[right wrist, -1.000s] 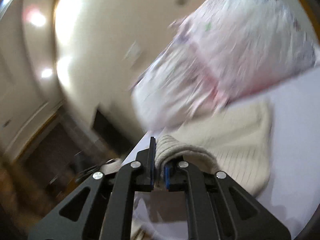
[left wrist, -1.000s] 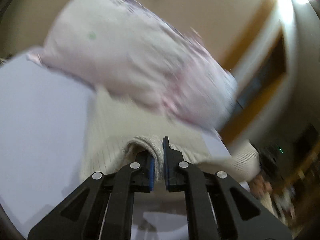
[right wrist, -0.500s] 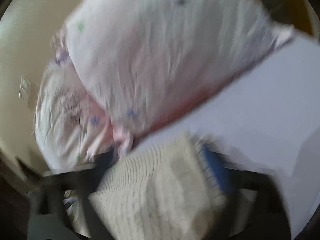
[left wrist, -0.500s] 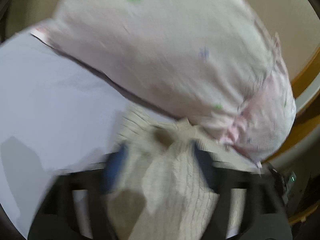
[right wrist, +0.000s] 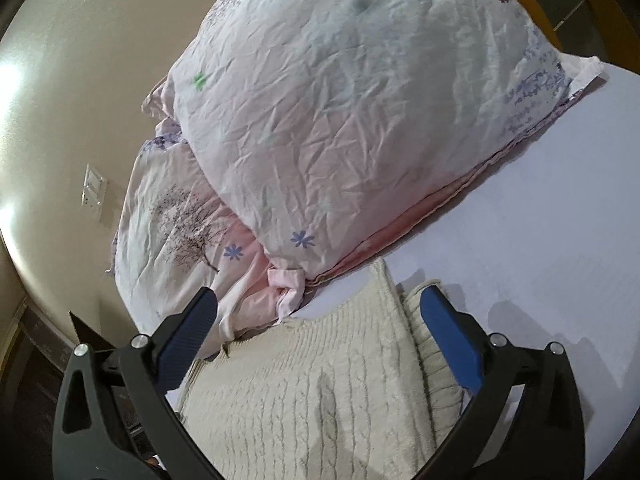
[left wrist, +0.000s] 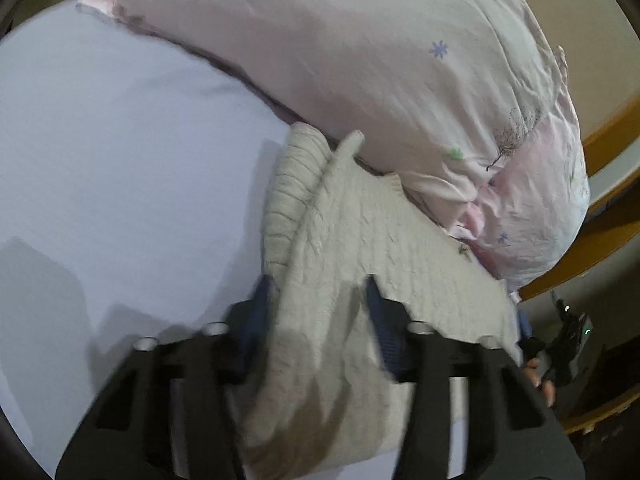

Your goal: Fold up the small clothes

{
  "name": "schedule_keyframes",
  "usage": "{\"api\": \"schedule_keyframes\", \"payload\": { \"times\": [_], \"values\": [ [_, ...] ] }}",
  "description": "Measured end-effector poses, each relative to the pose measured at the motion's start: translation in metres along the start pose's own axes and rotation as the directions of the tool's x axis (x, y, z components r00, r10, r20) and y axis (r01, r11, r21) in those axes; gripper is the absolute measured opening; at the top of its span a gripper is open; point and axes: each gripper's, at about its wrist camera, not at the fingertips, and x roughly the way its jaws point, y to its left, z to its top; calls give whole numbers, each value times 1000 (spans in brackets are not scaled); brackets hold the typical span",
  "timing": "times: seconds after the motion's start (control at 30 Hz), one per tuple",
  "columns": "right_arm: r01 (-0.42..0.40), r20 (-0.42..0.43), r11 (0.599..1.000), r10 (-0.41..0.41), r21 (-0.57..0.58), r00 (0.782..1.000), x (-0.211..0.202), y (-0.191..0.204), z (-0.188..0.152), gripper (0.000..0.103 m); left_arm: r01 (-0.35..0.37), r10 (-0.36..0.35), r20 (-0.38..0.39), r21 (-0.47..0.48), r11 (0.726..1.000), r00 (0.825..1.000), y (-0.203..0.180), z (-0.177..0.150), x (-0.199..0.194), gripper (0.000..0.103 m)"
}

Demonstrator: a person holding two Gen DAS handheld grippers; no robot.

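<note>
A cream knitted garment [left wrist: 360,248] lies folded on the pale lilac sheet [left wrist: 120,160], its far edge against a pink pillow. It also shows in the right wrist view [right wrist: 320,384]. My left gripper [left wrist: 318,304] is open, its blue pads [left wrist: 256,312] on either side of the knit, just above it. My right gripper [right wrist: 320,308] is wide open over the garment's other end, pads [right wrist: 448,332] apart and holding nothing.
A big pink flowered pillow [left wrist: 380,60] lies just beyond the garment, with a second one [right wrist: 180,208] beneath it. Beige wall behind. A wooden bed frame [left wrist: 608,136] runs at the right. Bare sheet [right wrist: 540,208] lies to the right in the right wrist view.
Both grippers were shut on the knit's edges and held it up. They swung forward and down, opened and let the garment go onto the sheet.
</note>
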Motion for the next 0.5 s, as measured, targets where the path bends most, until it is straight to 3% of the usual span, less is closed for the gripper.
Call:
{"api": "schedule_keyframes", "payload": {
  "times": [0.03, 0.1, 0.2, 0.27, 0.33, 0.43, 0.47, 0.5],
  "values": [
    [-12, -11, 1000, 12, 6, 1000, 0, -1, 0, 101, 20, -20, -23, -21, 1000, 1000, -1, -2, 5, 19],
    [-38, -31, 999, 39, 20, 999, 0, -3, 3, 101, 65, -66, -13, -59, 996, 998, -7, -4, 1, 18],
    [-69, -18, 997, 69, 28, 997, -10, -4, 11, 101, 178, -177, 17, -26, 984, 984, -50, -1, -13, 16],
    [-81, 1, 996, 81, 25, 997, -18, -6, 18, 101, 296, -297, 19, 28, 955, 955, -100, 1, -17, 16],
    [-81, 21, 996, 81, 26, 997, -27, -12, 23, 101, 407, -406, -24, 61, 911, 913, -147, -1, -5, 16],
    [-43, 29, 998, 41, 50, 999, -39, -32, 32, 101, 562, -552, -161, 24, 827, 818, -221, -15, 54, 19],
    [-34, 24, 997, 33, 71, 999, -41, -39, 33, 101, 613, -606, -243, -57, 788, 757, -246, -26, 93, 21],
    [-31, 17, 994, 29, 101, 999, -42, -48, 35, 101, 631, -634, -298, -120, 766, 713, -260, -34, 118, 24]
  ]
}}
